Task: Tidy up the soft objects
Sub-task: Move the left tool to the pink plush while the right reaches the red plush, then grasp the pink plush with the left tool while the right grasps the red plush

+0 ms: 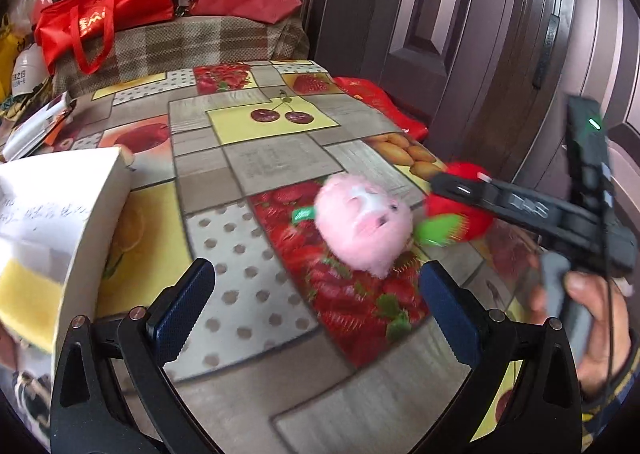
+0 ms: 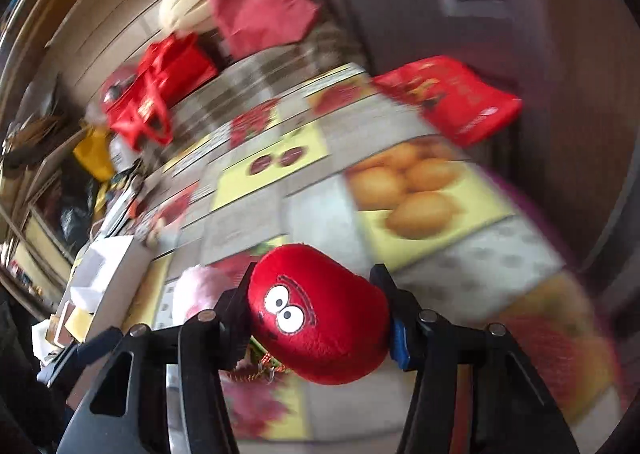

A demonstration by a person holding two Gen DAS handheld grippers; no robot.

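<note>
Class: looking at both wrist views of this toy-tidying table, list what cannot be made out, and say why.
- White box, left wrist view: its contents are cut off by the edge.
- Handwriting on the box: blurred, unreadable.
- Pink plush toy: face smeared by blur; in the right wrist view the right gripper and red plush toy mostly hide it.

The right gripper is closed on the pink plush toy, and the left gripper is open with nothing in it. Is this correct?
Not quite. The right gripper is closed on the red plush, as the right wrist view shows. The pink plush lies free on the table. The left gripper is indeed open with nothing in it.
</note>
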